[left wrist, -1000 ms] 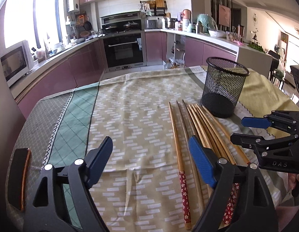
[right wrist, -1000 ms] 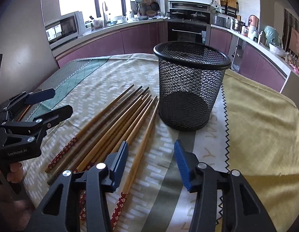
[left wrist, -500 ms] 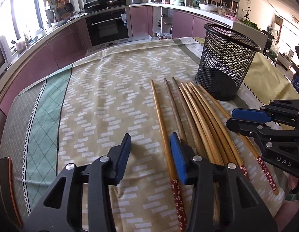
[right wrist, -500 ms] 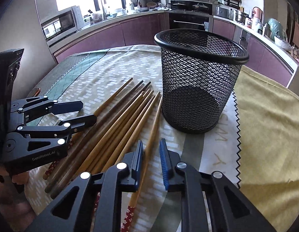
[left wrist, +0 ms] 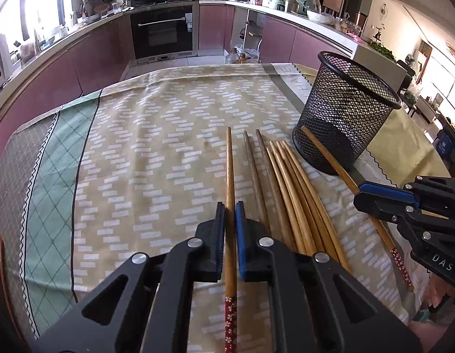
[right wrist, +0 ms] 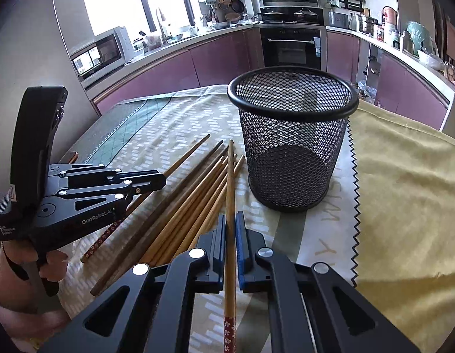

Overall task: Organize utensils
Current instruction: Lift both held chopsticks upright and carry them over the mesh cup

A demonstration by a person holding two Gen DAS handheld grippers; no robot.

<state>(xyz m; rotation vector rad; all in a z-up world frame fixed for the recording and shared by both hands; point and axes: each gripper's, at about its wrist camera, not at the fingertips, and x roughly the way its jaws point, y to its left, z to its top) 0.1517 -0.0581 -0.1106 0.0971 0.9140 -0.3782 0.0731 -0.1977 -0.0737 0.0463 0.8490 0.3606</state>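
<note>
Several wooden chopsticks (left wrist: pixel 289 194) lie side by side on the patterned tablecloth, left of a black mesh cup (left wrist: pixel 345 111). My left gripper (left wrist: pixel 230 209) is shut on the leftmost chopstick (left wrist: pixel 230 161), which has a red flowered end. My right gripper (right wrist: pixel 231 217) is shut on the rightmost chopstick (right wrist: pixel 230 182), whose tip points past the mesh cup (right wrist: pixel 292 135). The right gripper also shows in the left wrist view (left wrist: pixel 371 197), the left gripper in the right wrist view (right wrist: pixel 157 181).
The table (left wrist: pixel 157 135) carries a beige and green cloth and a yellow cloth (right wrist: pixel 404 182) on the right. Purple kitchen cabinets, an oven (left wrist: pixel 162 32) and counters stand behind the table. A microwave (right wrist: pixel 101 53) sits at the far left.
Both grippers have moved forward and down and closed, each on one chopstick. One second ago both were open above the table.
</note>
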